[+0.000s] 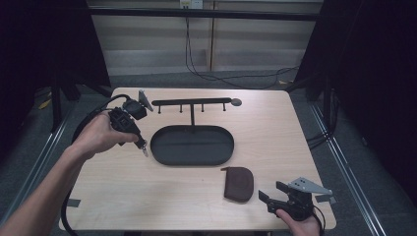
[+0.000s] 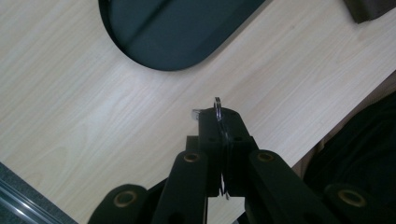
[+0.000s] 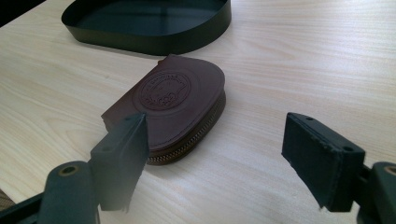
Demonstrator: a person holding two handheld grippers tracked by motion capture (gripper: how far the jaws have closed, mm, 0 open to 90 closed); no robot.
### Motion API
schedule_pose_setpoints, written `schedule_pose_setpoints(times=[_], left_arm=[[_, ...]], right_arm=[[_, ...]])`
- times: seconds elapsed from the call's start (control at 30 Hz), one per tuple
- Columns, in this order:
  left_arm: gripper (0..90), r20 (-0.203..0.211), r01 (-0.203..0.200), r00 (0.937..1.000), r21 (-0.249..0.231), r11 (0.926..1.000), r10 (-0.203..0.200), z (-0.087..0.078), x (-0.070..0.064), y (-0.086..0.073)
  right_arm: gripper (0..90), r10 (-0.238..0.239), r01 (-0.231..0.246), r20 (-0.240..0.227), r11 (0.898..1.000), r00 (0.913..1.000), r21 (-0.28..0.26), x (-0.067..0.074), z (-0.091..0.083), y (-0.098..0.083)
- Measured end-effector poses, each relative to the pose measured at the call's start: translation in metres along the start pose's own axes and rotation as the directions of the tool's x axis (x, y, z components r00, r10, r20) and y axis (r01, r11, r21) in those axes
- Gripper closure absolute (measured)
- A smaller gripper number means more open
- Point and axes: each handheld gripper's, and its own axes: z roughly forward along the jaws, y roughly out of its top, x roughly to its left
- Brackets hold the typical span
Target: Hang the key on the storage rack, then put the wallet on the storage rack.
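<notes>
Two grippers: one in each of a person's hands, at a pale wood table (image 1: pixel 275 128) under dim light.
Left gripper (image 1: pixel 143 146): raised above the table's left side in the high view, pointing down; its fingers (image 2: pixel 212 140) are pressed together on a metal key ring (image 2: pixel 217 106).
Key ring: seen edge-on in the left gripper view, poking out past the fingertips, with a small metal piece beside it; in the high view a bit of metal (image 1: pixel 144 150) hangs below the gripper, just left of the tray.
Right gripper (image 1: pixel 272 192): low at the table's near right corner, held in the right hand (image 1: pixel 300 226); its fingers (image 3: pixel 122 154) stand wide apart with nothing between them.
Key pouch (image 1: pixel 238 183): brown leather, half-round, zipped along its curved edge, lying flat on the table between the tray and the right gripper; in the right gripper view (image 3: pixel 173 105) it lies just ahead of the spread fingers, nearer the left one, with an embossed round emblem on top.
Tray (image 1: pixel 192 145): black, oval, shallow, at the table's middle.
Hook rack (image 1: pixel 192 102): a black bar with small pegs on a single post, rising from the tray's far edge.
Cables: dark leads trail from each gripper; others run across the floor beyond the table.
</notes>
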Motion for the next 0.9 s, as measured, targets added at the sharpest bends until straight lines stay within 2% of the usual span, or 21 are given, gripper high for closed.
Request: schedule_pose_setpoints(times=[0.23,0.33,0.43,0.6,0.9], left_arm=[[88.7,-0.006,0.016,0.9999,0.007,0.9998,-0.016,-0.004,0.005,0.016],[88.7,0.000,0.026,0.9997,-0.005,0.9997,-0.026,-0.009,0.008,0.021],[88.7,-0.011,0.022,0.9997,0.011,0.9997,-0.022,-0.012,0.009,0.027],[88.7,-0.011,0.038,0.9992,0.010,0.9992,-0.038,-0.018,0.013,0.035],[88.7,-0.020,0.041,0.9990,0.015,0.9990,-0.041,-0.030,0.015,0.049]], right_arm=[[23.0,0.000,0.000,-0.005,1.000,1.0000,0.003,0.000,0.001,0.001],[22.9,0.001,-0.001,-0.009,1.000,1.0000,0.003,0.000,0.002,0.001],[23.0,-0.005,0.005,-0.008,1.000,1.0000,0.005,0.000,0.002,0.001],[23.0,-0.005,0.005,-0.009,1.000,0.9999,0.004,0.000,0.002,0.001],[22.9,-0.012,0.012,-0.013,1.000,0.9998,0.001,0.000,0.001,0.000]])
